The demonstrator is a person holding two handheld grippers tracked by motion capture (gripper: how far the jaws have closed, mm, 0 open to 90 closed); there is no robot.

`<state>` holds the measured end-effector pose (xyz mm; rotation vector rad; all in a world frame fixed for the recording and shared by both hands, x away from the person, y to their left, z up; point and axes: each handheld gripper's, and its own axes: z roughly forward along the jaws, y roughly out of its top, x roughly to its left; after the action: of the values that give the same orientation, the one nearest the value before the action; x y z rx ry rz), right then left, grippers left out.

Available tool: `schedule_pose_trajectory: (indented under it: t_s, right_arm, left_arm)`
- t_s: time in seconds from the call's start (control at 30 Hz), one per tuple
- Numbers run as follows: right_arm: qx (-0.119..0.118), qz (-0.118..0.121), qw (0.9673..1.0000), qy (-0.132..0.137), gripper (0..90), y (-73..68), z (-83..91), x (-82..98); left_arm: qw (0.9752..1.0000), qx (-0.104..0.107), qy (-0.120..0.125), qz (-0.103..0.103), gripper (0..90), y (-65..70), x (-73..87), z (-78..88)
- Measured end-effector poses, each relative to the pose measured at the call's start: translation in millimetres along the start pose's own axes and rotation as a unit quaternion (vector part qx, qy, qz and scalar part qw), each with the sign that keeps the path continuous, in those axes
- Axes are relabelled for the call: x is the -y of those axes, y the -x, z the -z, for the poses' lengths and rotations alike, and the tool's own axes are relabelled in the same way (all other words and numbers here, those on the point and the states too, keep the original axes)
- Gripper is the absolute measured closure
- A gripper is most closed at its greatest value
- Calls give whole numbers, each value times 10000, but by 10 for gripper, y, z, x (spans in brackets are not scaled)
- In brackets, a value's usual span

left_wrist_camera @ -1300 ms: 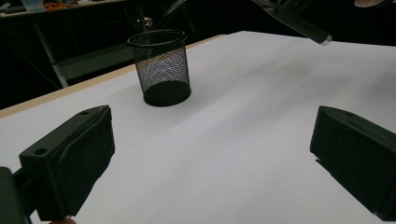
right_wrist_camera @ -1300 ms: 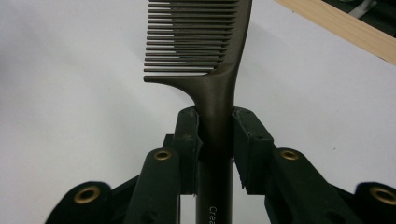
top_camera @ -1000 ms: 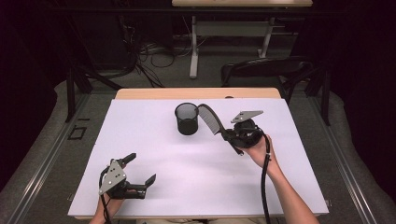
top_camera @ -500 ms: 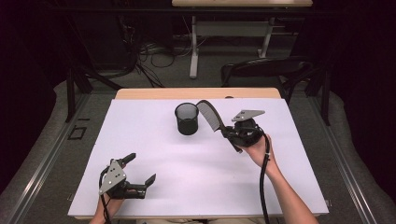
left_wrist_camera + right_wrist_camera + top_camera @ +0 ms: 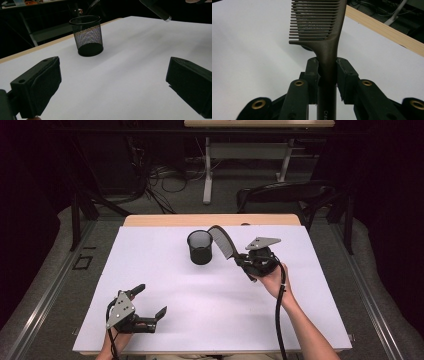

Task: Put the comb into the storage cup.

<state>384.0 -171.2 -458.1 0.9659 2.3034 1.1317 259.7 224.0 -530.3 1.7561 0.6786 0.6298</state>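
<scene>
Your right tool (image 5: pixel 239 259) is clamped on the handle of a dark wide-tooth comb (image 5: pixel 223 241), the pads pressing on both sides of it in the right gripper view (image 5: pixel 326 63). The comb is held above the bench (image 5: pixel 210 310), toward its far edge, its long axis slanting up and leftward from the tool so that the toothed end stands just beside the rim of the black mesh pen cup (image 5: pixel 200 247). The cup sits upright left of the tool, open mouth up, apparently empty. The right hand is far nearer the cup. Your left tool (image 5: pixel 148 306) rests near the bench's near-left corner, jaws apart, holding nothing.
</scene>
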Motion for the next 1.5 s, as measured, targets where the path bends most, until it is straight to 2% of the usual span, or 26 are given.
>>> schedule_pose_trajectory:
  t_s: [0.33,0.93,1.5]
  right_arm:
    - [40,19,9998,208,724,-9,-16,-66]
    - [171,-99,9979,618,724,24,-5,-132]
    - [210,-157,9965,791,724,30,-50,-235]
  left_arm:
    - [10000,9,7,10,1,3,0,-2]
    - [10000,16,-5,-17,1,6,-6,0]
    - [10000,0,-5,-24,1,5,-7,2]
